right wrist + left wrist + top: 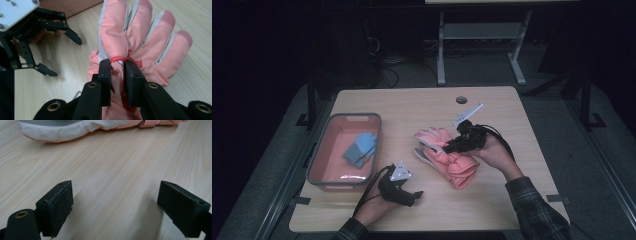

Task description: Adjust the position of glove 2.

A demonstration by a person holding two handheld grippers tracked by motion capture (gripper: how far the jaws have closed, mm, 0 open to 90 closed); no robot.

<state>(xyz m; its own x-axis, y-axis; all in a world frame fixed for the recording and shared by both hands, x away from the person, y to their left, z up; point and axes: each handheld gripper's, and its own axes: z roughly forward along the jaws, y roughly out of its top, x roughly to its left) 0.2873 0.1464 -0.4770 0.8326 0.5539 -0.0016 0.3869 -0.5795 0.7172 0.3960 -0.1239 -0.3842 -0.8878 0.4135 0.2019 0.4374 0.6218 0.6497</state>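
Note:
A pair of pink winter gloves [458, 167] lies in a heap at the middle of the wooden table [422, 107]. My right gripper [447, 148] comes in from the right and is shut on a fold of the top pink glove [150, 50]. In the right gripper view the jaws [118, 67] pinch the fabric beside a small red loop, and the glove's fingers spread beyond them. My left gripper [416, 196] stands open near the table's front edge, left of the gloves and apart from them. The left gripper view has bare wood between the open jaws [125, 205] and a glove's white edge [62, 131] farther off.
A pink bin with a grey rim [317, 156] stands at the table's left and holds a pair of blue gloves [361, 148]. A cable hole [461, 99] sits near the far edge. Another table's white frame [441, 55] stands beyond, on the dark floor.

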